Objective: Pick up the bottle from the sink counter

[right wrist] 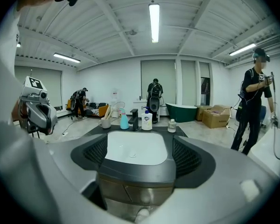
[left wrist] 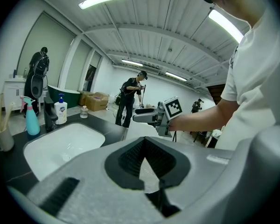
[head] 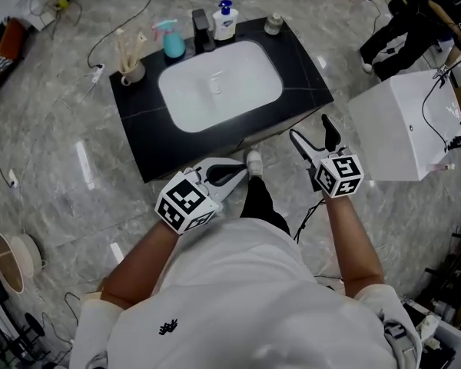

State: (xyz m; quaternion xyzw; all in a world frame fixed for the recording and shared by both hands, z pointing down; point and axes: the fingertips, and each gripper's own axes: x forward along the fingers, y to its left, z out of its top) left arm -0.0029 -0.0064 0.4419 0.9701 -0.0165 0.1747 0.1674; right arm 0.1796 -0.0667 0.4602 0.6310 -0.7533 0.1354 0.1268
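On the black sink counter (head: 142,141) a white pump bottle (head: 225,21) with a blue top stands behind the white basin (head: 219,87). It also shows in the gripper views as the pump bottle (left wrist: 60,111) (right wrist: 147,119). A teal spray bottle (head: 173,41) (right wrist: 124,120) and a small jar (head: 273,24) stand beside it. Both grippers hang in front of the counter, well short of the bottles. My left gripper (head: 242,171) (left wrist: 147,164) has its jaws drawn together, with nothing in them. My right gripper (head: 315,135) (right wrist: 136,157) is open and empty, facing the basin.
A black faucet (head: 202,29) and a cup of sticks (head: 131,68) stand on the counter's back edge. A white tub (head: 403,125) stands to the right. A person (head: 415,21) stands at the back right. Cables (head: 111,29) lie on the floor.
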